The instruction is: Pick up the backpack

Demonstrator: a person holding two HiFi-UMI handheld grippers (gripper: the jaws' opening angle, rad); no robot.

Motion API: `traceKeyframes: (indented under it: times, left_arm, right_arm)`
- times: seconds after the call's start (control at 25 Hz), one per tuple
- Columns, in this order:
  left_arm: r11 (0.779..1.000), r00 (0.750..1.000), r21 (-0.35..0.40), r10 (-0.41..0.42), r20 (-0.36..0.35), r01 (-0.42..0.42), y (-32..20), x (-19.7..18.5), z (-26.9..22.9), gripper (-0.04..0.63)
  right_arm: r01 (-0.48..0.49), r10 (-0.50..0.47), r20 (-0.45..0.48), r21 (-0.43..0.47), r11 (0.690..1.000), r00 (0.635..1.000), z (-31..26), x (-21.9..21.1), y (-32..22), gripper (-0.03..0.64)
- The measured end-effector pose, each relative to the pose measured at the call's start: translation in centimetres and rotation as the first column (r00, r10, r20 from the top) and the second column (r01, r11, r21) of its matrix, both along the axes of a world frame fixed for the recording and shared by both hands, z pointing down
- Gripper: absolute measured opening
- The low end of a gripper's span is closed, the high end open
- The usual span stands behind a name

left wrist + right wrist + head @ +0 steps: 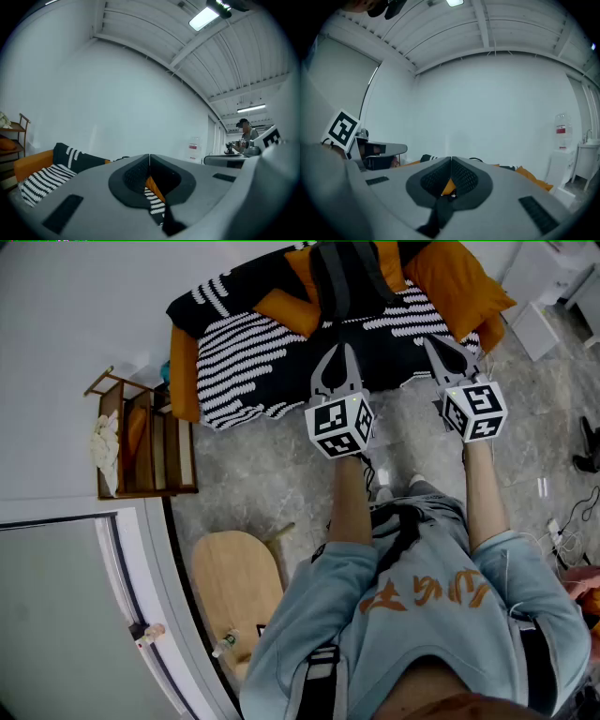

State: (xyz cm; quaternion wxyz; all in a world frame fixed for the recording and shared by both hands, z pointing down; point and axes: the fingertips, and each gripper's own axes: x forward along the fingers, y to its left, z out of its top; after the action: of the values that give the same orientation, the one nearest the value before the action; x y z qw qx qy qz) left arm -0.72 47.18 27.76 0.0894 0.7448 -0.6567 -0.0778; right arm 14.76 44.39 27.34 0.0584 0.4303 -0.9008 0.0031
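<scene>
Furthest left, beside the bed's left edge, a slatted wooden shelf rack (141, 442) is standing on the floor, holding a crumpled white cloth (103, 448) and something orange that is too small to name.

Next, the left tongs (339, 352) are hovering over the near edge of the bed (244, 362), which is wearing a black-and-white striped blanket. Their jaws are pressing together with nothing between them, as the left gripper view (149, 161) is showing.

Straight ahead of them, the dark grey fabric backpack (347, 277) is lying at the middle of the bed's far edge, between two orange cushions (281, 310). Its long axis is running away from the person, almost in line with those jaws.

To the right, the right tongs (436, 343) are pointing over the same near edge, likewise closed on nothing (451, 164). They are sitting off to the backpack's right side, so the left hand is looking like the nearer one. Both tongs are needing to open and travel across the bed.
</scene>
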Motion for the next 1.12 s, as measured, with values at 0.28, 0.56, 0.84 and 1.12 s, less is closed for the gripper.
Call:
traceKeyframes:
  times: [0.28, 0.56, 0.84, 1.12]
  left_arm:
    - [1.0, 1.0, 0.011, 0.004, -0.018, -0.003, -0.3, -0.6, -0.4, 0.023]
    - [0.998, 0.998, 0.01, 0.054, -0.032, -0.054, -2.0, -1.2, -0.4, 0.023]
    - [1.0, 0.999, 0.011, 0.018, -0.044, -0.018, -5.5, -3.8, 0.9, 0.023]
    - [1.0, 0.999, 0.016, 0.028, -0.04, -0.027, -13.5, -3.6, 2.2, 0.023]
  right_arm:
    - [0.009, -0.009, 0.018, 0.012, 1.0, 1.0, -0.9, -0.1, -0.6, 0.028]
    - [-0.014, 0.015, 0.043, -0.002, 1.0, 0.999, -1.2, 0.0, -3.0, 0.029]
    - [0.018, -0.019, 0.039, 0.018, 1.0, 0.999, -0.8, -1.8, -6.9, 0.029]
    - [0.002, -0.002, 0.1, -0.003, 1.0, 0.995, 0.6, -0.1, -16.1, 0.029]
